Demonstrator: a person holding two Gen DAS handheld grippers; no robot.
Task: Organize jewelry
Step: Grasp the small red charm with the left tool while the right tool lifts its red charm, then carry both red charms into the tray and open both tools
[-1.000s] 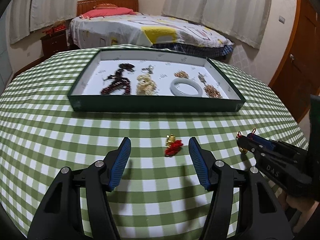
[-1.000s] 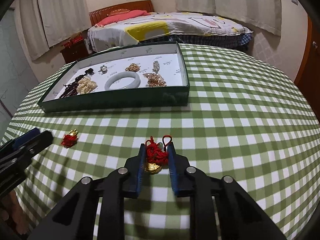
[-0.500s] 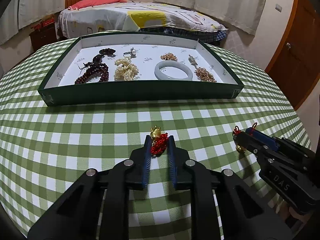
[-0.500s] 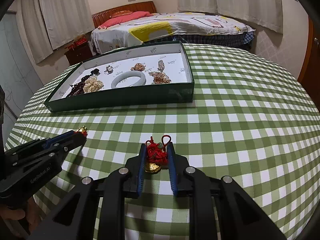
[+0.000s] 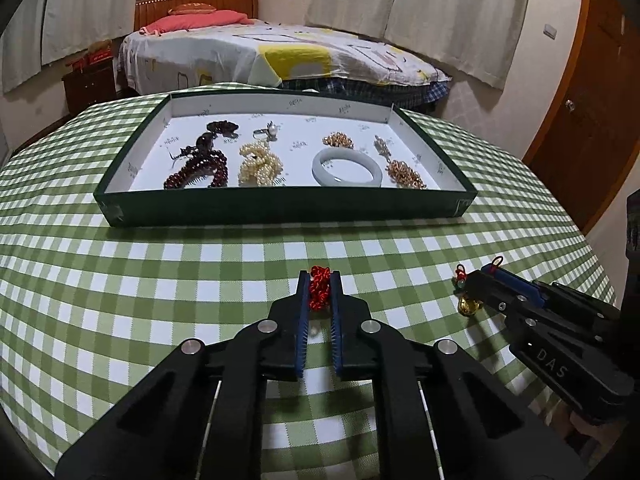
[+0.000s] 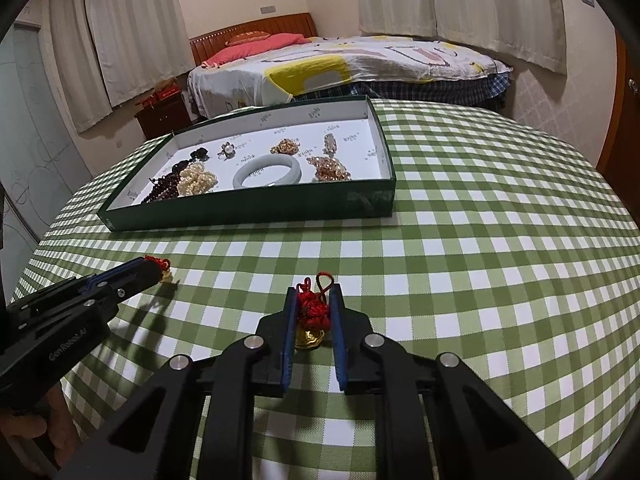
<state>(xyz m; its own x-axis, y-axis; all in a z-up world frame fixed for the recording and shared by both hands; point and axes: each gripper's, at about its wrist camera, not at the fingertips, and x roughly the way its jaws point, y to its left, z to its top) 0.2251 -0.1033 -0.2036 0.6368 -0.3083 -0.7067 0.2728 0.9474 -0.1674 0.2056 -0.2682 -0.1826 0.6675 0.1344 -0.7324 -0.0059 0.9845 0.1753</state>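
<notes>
- Blue-padded black left gripper: jaws have just been closing and now pinch a red knotted-cord charm; the knot bulges between the pads, and its gold piece is hidden in this view.
- Right gripper, same black build with blue pads: jaws have just tightened and are clamped on a second red knotted-cord charm with a gold bell; a red loop pokes out above the fingertips, the bell hangs below the knot.
- Both charms sit low over the green-and-white checked tablecloth, well apart from each other.
- Beyond them lies a dark green shallow tray with a white lining.
- Inside the tray: dark red bead strand, cream pearl cluster, pale jade bangle, gold-toned chain pieces.
</notes>
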